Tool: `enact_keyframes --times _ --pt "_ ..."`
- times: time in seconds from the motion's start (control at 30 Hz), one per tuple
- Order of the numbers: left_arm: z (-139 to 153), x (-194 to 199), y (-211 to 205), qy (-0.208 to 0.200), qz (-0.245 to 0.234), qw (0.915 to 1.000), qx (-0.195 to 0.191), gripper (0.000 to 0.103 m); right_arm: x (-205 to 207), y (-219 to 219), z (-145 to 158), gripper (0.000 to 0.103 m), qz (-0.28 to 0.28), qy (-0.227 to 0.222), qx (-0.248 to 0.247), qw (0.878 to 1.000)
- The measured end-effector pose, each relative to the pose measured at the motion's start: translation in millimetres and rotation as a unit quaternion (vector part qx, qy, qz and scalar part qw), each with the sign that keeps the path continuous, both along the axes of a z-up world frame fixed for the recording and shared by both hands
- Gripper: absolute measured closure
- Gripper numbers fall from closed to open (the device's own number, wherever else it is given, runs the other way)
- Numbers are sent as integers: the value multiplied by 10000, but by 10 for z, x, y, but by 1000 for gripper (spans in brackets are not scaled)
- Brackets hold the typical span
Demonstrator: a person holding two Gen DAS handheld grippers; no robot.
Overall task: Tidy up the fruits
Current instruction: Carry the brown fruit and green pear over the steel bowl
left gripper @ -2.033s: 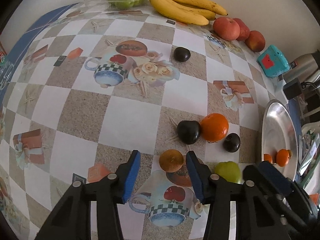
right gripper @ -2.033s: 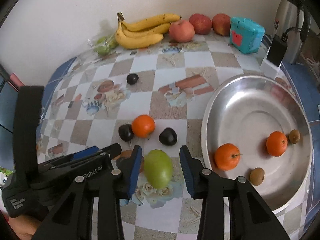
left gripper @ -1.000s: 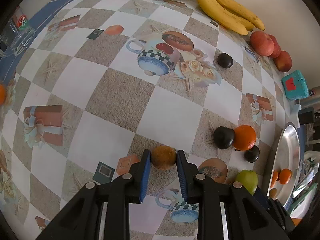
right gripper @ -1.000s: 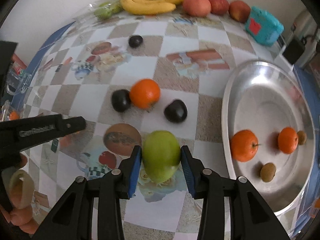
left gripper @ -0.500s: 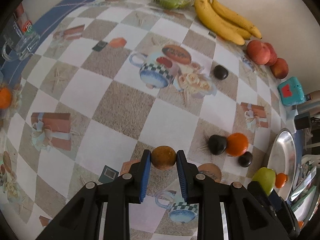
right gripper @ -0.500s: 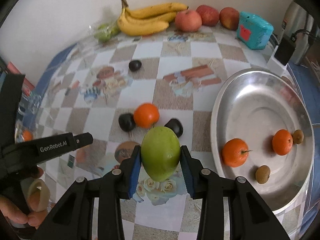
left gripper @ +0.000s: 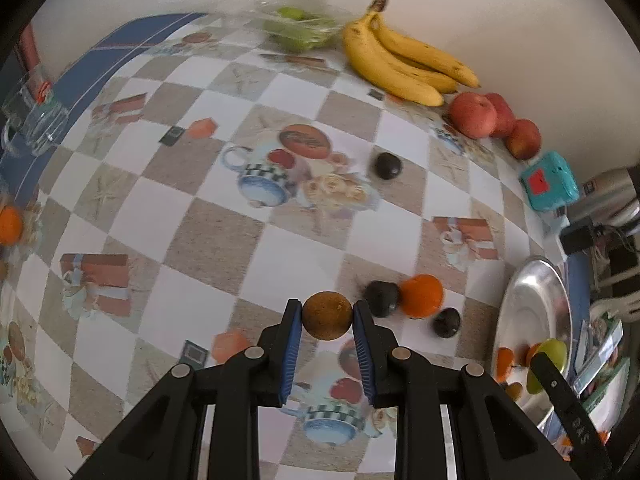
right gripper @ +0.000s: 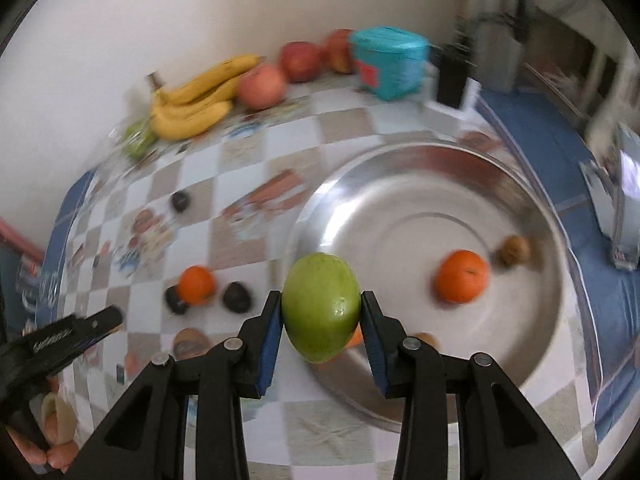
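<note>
Green fruit (right gripper: 321, 307) now over tray (right gripper: 532, 216)

We are gripping a small brown fruit (left gripper: 327, 315) between the blue pads (left gripper: 292, 350) of our left hand-held gripper (left gripper: 326, 320), above the checkered counter (left gripper: 208, 240). Just right of that fruit, a dark plum (left gripper: 382, 298) is touching an orange (left gripper: 422, 295), with a second dark plum (left gripper: 447, 322) beside the orange. Farther right of the fruit, a steel tray (left gripper: 528, 304) is sitting, and our right hand-held gripper (left gripper: 550, 364) is carrying a green fruit (left gripper: 550, 356) over it. Bananas (left gripper: 400, 64) are lying far beyond the brown fruit, by the wall.
</note>
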State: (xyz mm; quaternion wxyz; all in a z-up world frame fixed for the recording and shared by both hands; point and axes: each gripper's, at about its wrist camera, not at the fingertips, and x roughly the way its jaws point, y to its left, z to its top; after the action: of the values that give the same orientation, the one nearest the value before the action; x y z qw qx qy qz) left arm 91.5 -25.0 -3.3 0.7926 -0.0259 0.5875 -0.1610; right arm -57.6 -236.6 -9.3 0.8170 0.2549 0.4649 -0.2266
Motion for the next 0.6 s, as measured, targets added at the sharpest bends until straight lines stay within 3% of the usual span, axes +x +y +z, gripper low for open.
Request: enact_keyframes --times 0.3,0.6 --pt "107 -363 -536 -271 -949 9948 -271 75 -378 -473 -52 63 -894 196 -74 9958" --pt "126 -556 -1089 -658 -1698 9826 -358 75 -308 -602 -4 63 -803 -296 -258 9960"
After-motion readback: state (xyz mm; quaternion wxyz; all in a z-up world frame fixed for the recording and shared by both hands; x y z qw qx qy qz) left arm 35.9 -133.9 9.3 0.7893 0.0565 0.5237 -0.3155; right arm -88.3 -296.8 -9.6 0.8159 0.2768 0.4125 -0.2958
